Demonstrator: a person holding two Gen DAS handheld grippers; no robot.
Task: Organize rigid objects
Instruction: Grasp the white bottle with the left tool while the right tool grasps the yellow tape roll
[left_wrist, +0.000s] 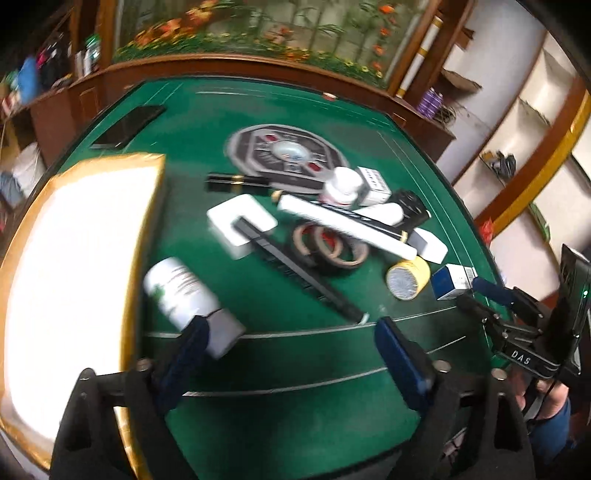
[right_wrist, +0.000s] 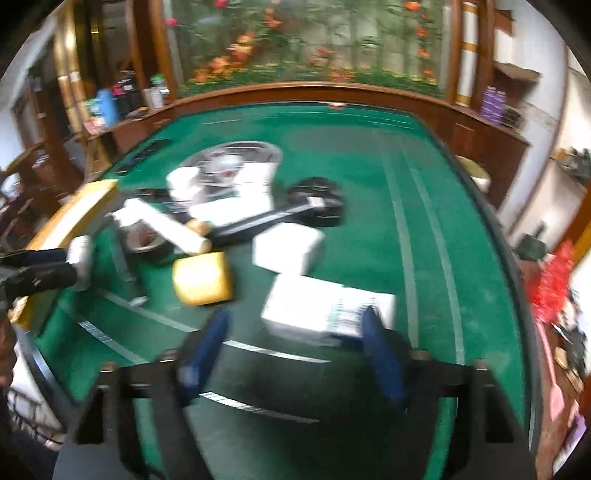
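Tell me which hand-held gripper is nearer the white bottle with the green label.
Left. The left hand-held gripper has one fingertip against the white bottle, jaws wide open. The right hand-held gripper is across the table by the blue-and-white box.

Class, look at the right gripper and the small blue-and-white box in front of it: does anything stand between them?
Nothing visible does. The right gripper is open, and the blue-and-white box lies just ahead between its fingers, with only bare green table around it.

near edge: bare green felt (left_wrist: 295, 362), open passage | left: tan box (left_wrist: 85, 258) walls that side | centre: clutter blocks — black comb (left_wrist: 295, 273), tape rolls (left_wrist: 332, 245), white bar (left_wrist: 343, 225), yellow roll (left_wrist: 408, 277) | far felt beyond round panel (left_wrist: 288, 151): open
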